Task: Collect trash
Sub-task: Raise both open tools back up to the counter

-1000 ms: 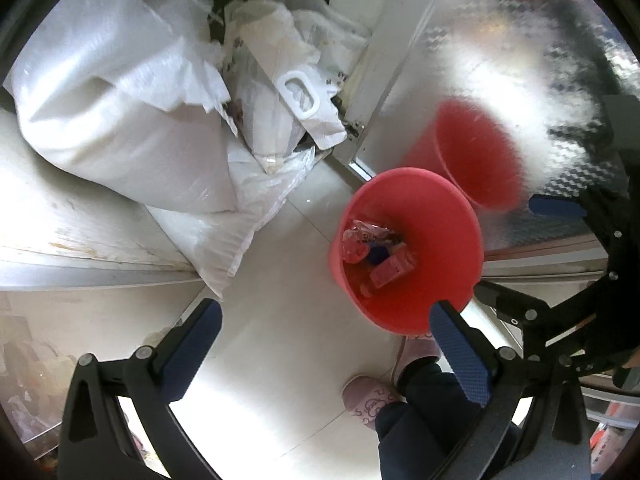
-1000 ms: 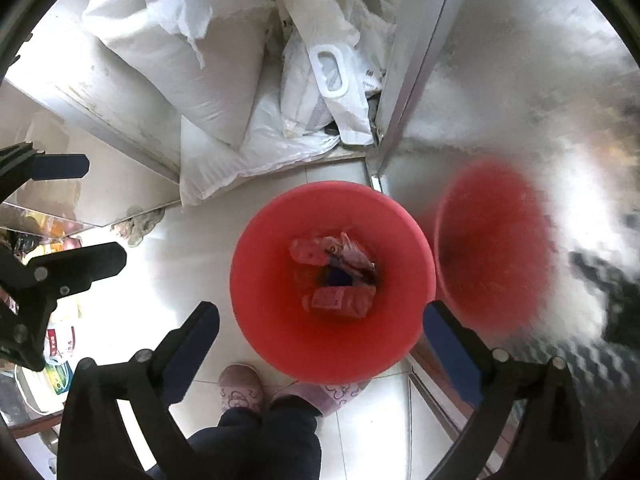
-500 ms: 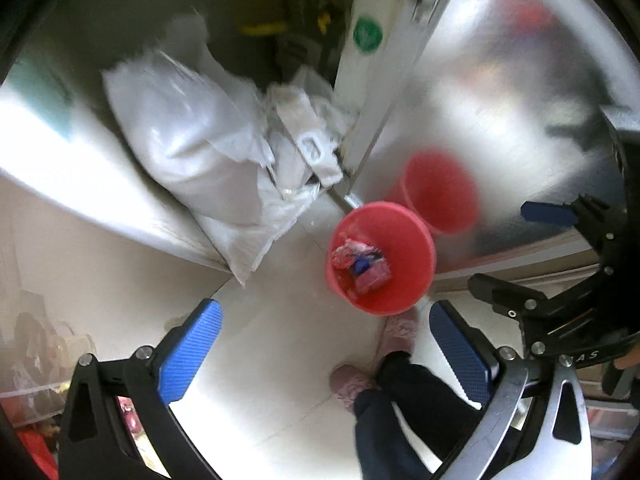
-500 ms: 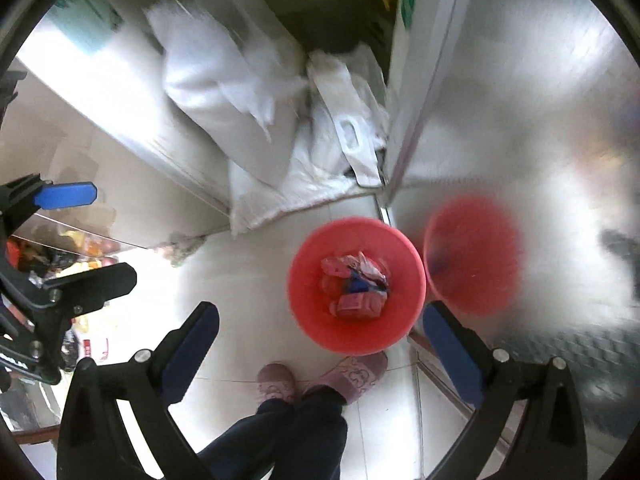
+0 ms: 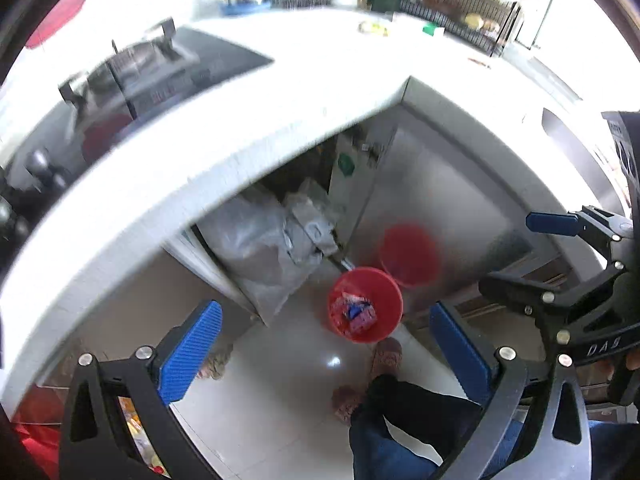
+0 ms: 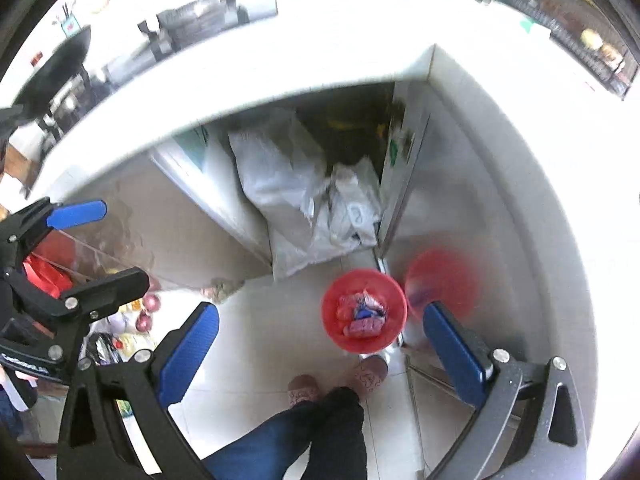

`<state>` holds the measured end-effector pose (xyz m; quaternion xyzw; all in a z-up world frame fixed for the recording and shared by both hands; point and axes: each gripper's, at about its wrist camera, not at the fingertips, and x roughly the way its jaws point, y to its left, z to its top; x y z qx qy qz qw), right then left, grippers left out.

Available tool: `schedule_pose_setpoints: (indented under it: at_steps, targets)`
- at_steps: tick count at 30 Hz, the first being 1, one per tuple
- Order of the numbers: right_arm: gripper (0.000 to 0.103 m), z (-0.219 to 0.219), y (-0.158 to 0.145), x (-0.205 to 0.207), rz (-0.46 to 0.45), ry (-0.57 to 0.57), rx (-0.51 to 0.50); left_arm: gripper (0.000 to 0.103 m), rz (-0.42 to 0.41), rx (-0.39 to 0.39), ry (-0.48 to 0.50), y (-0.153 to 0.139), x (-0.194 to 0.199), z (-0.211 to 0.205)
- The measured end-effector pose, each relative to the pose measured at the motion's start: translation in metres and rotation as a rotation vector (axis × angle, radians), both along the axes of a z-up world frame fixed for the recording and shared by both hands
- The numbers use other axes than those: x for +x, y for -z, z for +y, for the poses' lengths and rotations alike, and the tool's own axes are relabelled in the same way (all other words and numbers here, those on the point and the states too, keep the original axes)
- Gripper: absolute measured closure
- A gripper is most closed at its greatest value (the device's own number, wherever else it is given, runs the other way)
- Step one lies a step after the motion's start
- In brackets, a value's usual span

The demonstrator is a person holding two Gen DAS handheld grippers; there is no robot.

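Note:
A red trash bin (image 5: 384, 292) stands on the pale tiled floor far below, holding pink and blue wrappers (image 5: 354, 312); it also shows in the right wrist view (image 6: 340, 332) with the wrappers (image 6: 362, 314) inside. My left gripper (image 5: 320, 344) is open and empty, high above the floor. My right gripper (image 6: 320, 344) is open and empty, also high above the bin. The right gripper shows at the right edge of the left wrist view (image 5: 552, 256).
A white kitchen counter (image 5: 248, 92) with a gas stove (image 5: 132, 76) and a dish rack (image 5: 460, 0) runs across the top. White sacks (image 6: 288, 184) lie under it beside a steel cabinet door (image 5: 432, 200). The person's slippered feet (image 6: 332, 380) stand by the bin.
Both grippers have risen far above the bin, which now looks small. The counter top, stove and dish rack have come into view. Both grippers stay open.

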<state>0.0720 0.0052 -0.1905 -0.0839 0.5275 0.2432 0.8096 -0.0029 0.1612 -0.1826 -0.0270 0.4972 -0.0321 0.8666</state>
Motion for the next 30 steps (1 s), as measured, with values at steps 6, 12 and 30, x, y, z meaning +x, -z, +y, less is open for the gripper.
schedule_pose_setpoints:
  at_steps: [6,12,30]
  targets:
    - [0.001,-0.004,-0.061,-0.007,-0.096,0.017,0.011,0.000,-0.071,-0.016,0.009,-0.057,-0.008,-0.004]
    - [0.001,-0.007,-0.101,-0.011,-0.161,0.040,0.039,0.000,-0.155,-0.024,0.027,-0.098,-0.006,-0.004]
    - [0.001,-0.038,-0.154,0.046,-0.250,0.082,0.057,0.000,-0.208,0.035,0.101,-0.159,0.087,-0.033]
